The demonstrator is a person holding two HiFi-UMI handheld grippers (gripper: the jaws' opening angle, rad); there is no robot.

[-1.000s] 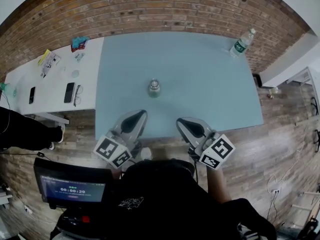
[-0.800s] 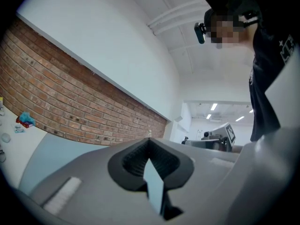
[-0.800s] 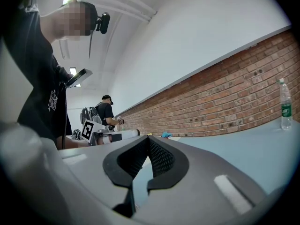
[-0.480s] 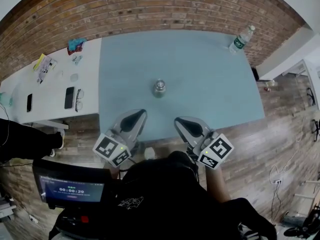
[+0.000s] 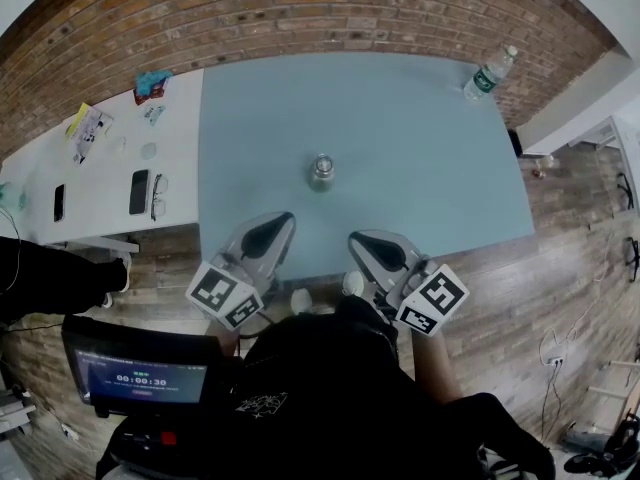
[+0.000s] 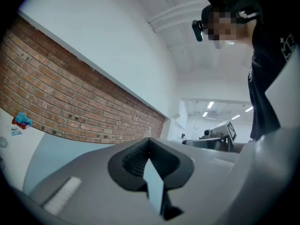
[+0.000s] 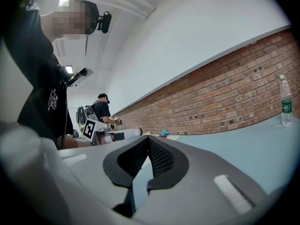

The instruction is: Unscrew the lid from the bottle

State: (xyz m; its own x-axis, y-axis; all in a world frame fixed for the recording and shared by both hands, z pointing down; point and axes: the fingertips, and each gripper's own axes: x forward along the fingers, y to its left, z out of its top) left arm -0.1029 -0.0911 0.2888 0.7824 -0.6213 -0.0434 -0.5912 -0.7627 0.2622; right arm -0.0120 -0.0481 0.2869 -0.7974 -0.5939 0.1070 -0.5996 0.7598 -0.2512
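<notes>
While both grippers hang shut at the near edge, the bottle stands untouched mid-table

Far left, the white side table [image 5: 100, 158] carries phones [image 5: 139, 190], glasses [image 5: 157, 195] and some packets. Clutter, not in play.

The left gripper [image 5: 286, 217] hovers over the near edge of the blue table [image 5: 420, 148]. Its jaws are pressed together with nothing between them; its own view shows only brick wall and table past the closed tips.

The small clear bottle [image 5: 321, 176] stands upright near the table's middle and looks capped, lid [image 5: 321, 164] on. It is ahead of and between the two tools, well apart from both.

The right gripper [image 5: 353, 239] mirrors the left: closed, empty, tip just over the near edge. A plastic water bottle [image 5: 489, 74] stands at the far right corner.

Risks, as I judge them (task not started):
- **Closed approach:** a tool going in closed would shove the bottle instead of straddling it. It looks light and free-standing, so a nudge could slide or topple it.
- **Lid-only grip:** with no hold on the body, the whole bottle would spin and nothing would unscrew.
- **Off-centre clamp:** on the round body, this could squirt it sideways.
- **Wrong bottle:** two bottles are on the table and the task line doesn't say which. Reaching for the far right one is a possible mix-up.
</notes>
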